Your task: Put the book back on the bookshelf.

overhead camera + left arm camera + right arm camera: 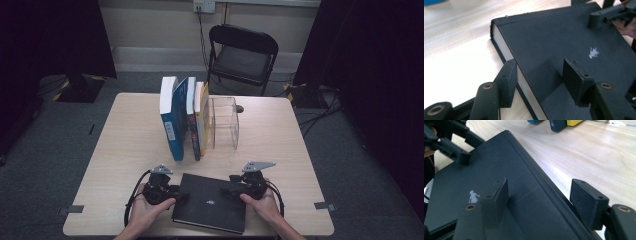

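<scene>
A black hardcover book [210, 202] with a small white figure on its cover lies flat near the table's front edge. My left gripper [181, 195] is at the book's left edge, open. In the left gripper view, the left gripper [540, 67] has one pad beside the white page edge and the other over the cover of the book [549, 37]. My right gripper [227, 190] is at the book's right side, also open. In the right gripper view, the right gripper [542, 185] has one pad over the cover of the book [486, 170] and the other off its edge above the table.
Several books [182, 117] stand upright mid-table, blue, dark blue and yellow, with a clear plastic holder [224, 122] to their right. A black folding chair [242, 55] stands beyond the wooden table [280, 150]. Dark curtains hang on both sides.
</scene>
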